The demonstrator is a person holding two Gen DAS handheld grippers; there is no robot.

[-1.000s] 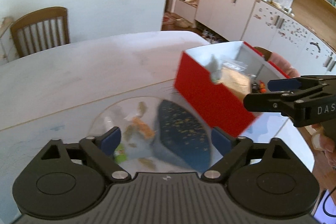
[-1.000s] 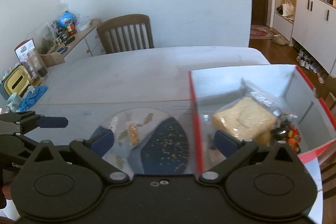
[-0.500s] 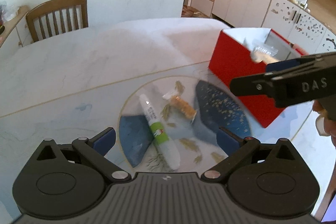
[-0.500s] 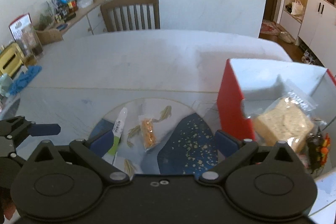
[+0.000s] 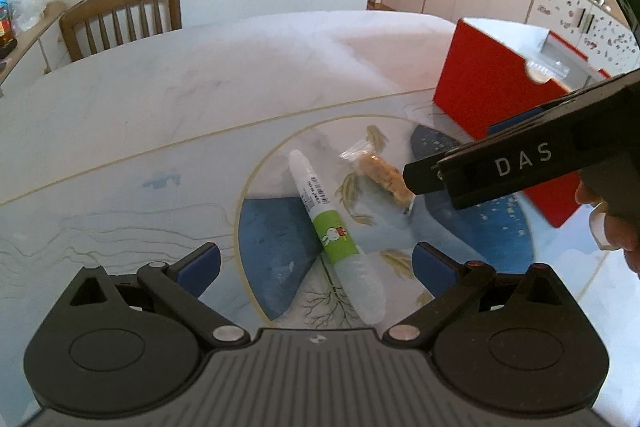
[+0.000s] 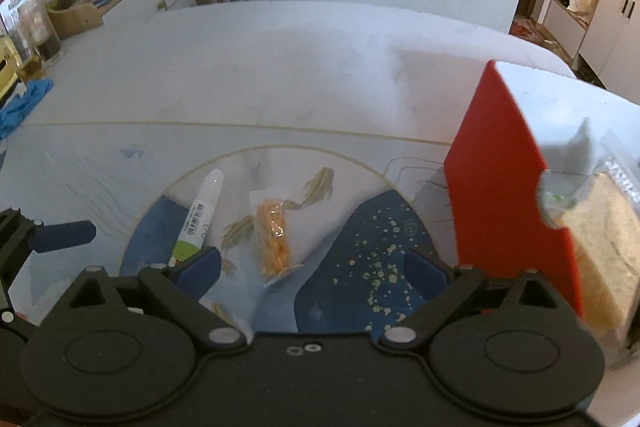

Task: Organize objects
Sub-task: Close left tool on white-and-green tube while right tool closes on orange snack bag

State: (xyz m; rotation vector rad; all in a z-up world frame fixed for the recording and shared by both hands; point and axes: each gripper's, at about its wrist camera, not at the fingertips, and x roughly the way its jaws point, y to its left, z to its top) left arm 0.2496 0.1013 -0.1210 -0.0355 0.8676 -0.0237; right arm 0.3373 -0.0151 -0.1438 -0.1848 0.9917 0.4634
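Left gripper (image 5: 316,263): jaws spread, empty, poised above white-green tube (image 5: 332,227), likely lining up pick. Tube lies flat, diagonal, on round painted inlay near tabletop's (image 5: 200,87) near edge. Wrapped snack bar (image 6: 274,231) just beside it; right gripper (image 6: 312,269) over it, jaws wide, just narrowing, nothing pinched. Red box (image 6: 508,187) at right edge, bagged goods inside — probable destination.

Red box (image 6: 508,187) walling table's (image 6: 280,67) right

Your right tool (image 6: 312,269) hangs wide, just narrowing, over the wrapped orange snack (image 6: 275,237); white tube (image 6: 200,213) left, red box (image 6: 508,187) right.
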